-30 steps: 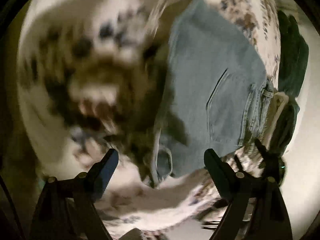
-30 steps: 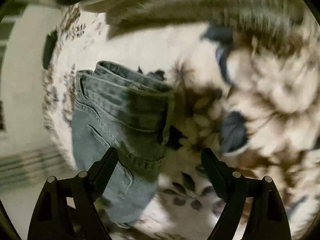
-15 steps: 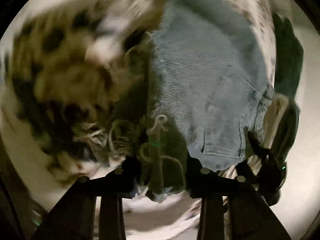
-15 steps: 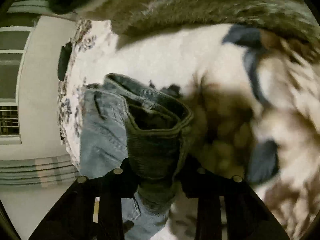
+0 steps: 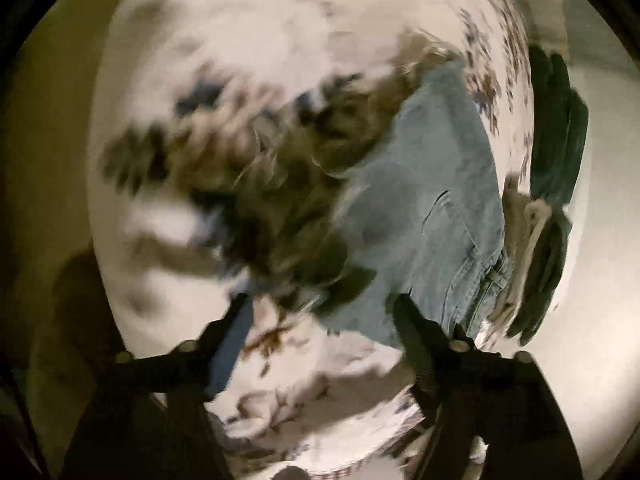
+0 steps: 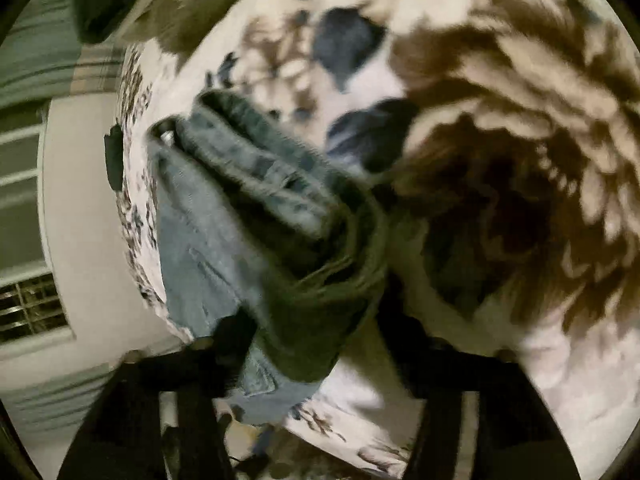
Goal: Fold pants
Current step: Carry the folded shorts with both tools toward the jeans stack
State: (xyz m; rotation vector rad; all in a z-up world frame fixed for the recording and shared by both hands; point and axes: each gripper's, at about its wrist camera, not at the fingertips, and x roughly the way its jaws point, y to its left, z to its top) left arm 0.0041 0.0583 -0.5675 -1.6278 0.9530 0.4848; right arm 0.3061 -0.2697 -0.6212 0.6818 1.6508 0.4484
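Light blue jeans (image 5: 432, 216) lie folded on a white bedspread with brown and blue flowers (image 5: 248, 32). In the left wrist view the back pocket and waistband face the right edge. My left gripper (image 5: 320, 320) is open and empty just above the jeans' near edge. In the right wrist view the jeans (image 6: 208, 240) show their stacked waistband layers. My right gripper (image 6: 316, 340) is open, its fingers standing on either side of the folded corner of the jeans. The view is blurred by motion.
A stack of dark green and cream folded clothes (image 5: 556, 184) lies at the bed's right edge beside the jeans. A window (image 6: 24, 304) and a pale wall lie beyond the bed in the right wrist view.
Half a second ago both grippers were shut on the jeans. Both have now opened and let the cloth go. The left gripper has pulled back from the jeans.
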